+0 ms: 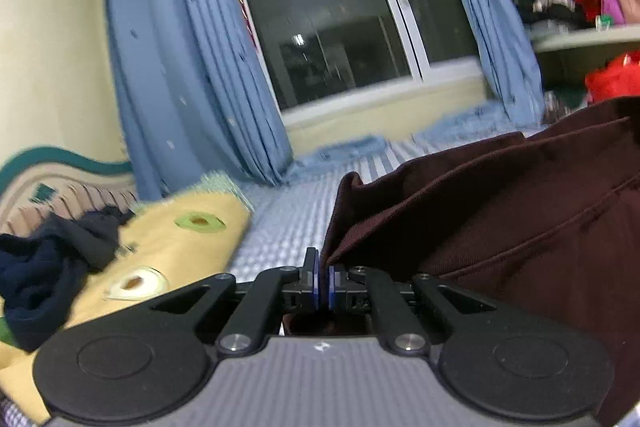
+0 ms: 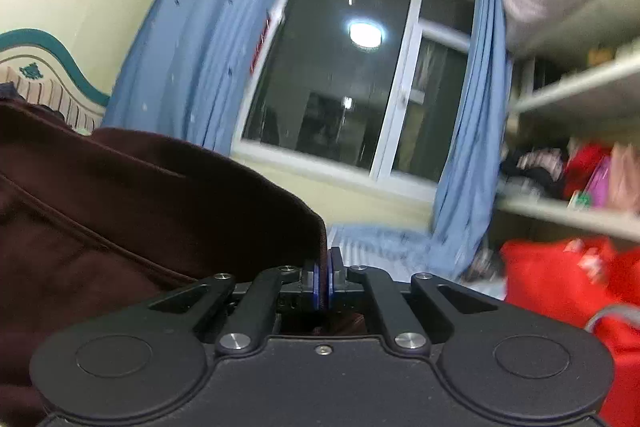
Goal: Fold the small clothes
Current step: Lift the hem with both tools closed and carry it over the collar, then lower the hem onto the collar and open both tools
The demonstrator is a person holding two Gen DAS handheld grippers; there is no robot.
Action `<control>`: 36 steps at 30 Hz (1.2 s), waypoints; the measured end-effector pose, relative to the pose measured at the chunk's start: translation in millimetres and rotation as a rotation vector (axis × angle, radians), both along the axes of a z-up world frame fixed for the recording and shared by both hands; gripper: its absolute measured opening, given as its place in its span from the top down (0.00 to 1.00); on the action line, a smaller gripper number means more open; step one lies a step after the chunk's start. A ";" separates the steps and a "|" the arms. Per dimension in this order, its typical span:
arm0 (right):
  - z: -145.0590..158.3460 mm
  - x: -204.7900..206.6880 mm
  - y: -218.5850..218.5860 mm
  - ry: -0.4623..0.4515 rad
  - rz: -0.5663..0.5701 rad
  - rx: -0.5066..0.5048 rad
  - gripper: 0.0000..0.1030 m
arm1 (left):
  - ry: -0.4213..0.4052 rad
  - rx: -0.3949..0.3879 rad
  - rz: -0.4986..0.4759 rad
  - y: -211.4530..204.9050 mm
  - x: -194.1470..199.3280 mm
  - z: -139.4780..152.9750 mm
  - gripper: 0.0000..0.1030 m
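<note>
- Two grippers were both clamped on the same maroon garment (image 1: 500,227) — you held it up between them, above the bed.
- Your left gripper (image 1: 324,279) had its blue pads pressed together on a corner of the cloth; from that pinch the fabric spread away to the right side of the left wrist view, showing stitched seams.
- Your right gripper (image 2: 323,281) was likewise closed on an edge of the garment, which in the right wrist view filled the left side and bulged up above the jaws.
- Beneath the cloth lay the blue-and-white striped bed sheet (image 1: 288,223), with a crumpled blue blanket (image 1: 348,149) along the wall under the window (image 1: 332,19).
- On the left of the bed sat a yellow cushion (image 1: 176,251) with avocado prints, and a dark navy garment (image 1: 52,267) was heaped against it, near the headboard (image 1: 44,183).
- Blue curtains (image 1: 192,67) hung on both sides of the dark window.
- To the right stood open shelves (image 2: 576,95) stuffed with clothes — a red bag (image 2: 560,279) sat below them.
- Both views were blurred.
</note>
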State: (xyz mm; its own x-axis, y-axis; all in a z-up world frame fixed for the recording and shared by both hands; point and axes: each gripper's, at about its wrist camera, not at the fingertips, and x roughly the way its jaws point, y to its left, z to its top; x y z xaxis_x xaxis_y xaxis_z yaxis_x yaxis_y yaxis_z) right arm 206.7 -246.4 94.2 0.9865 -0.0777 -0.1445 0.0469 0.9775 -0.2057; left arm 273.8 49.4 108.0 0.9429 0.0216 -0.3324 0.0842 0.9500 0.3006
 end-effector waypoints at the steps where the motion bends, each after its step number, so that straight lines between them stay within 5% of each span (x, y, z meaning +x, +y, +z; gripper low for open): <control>1: -5.0 13.9 -0.6 0.020 0.001 -0.002 0.97 | 0.030 0.002 -0.002 -2.0 16.4 -6.5 0.97; 9: -64.5 110.4 8.1 0.234 -0.017 -0.035 0.97 | 0.269 0.014 0.009 -1.1 125.3 -90.1 0.96; 19: -118.6 158.4 12.7 0.379 -0.024 0.018 0.96 | 0.364 -0.051 0.028 13.6 166.3 -149.1 0.91; 25: -139.0 162.6 12.7 0.396 -0.050 0.043 0.94 | 0.363 -0.089 0.056 21.3 173.2 -155.0 0.71; 30: -140.7 165.2 13.3 0.390 -0.065 0.049 0.89 | 0.333 -0.167 0.109 33.3 170.4 -150.7 0.12; 32: -140.9 165.8 14.2 0.388 -0.068 0.045 0.85 | 0.322 -0.214 0.123 39.8 167.1 -147.2 0.09; 36: -137.7 163.3 12.6 0.369 -0.082 0.038 0.41 | 0.306 -0.264 0.178 48.0 159.8 -141.0 0.01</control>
State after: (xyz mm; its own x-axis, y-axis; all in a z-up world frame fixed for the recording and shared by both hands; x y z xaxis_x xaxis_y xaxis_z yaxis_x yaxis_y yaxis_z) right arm 370.0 -233.8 -43.6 0.8585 -0.1421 -0.4928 0.0549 0.9808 -0.1872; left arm 433.6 97.3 -32.9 0.7892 0.0521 -0.6119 -0.0406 0.9986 0.0328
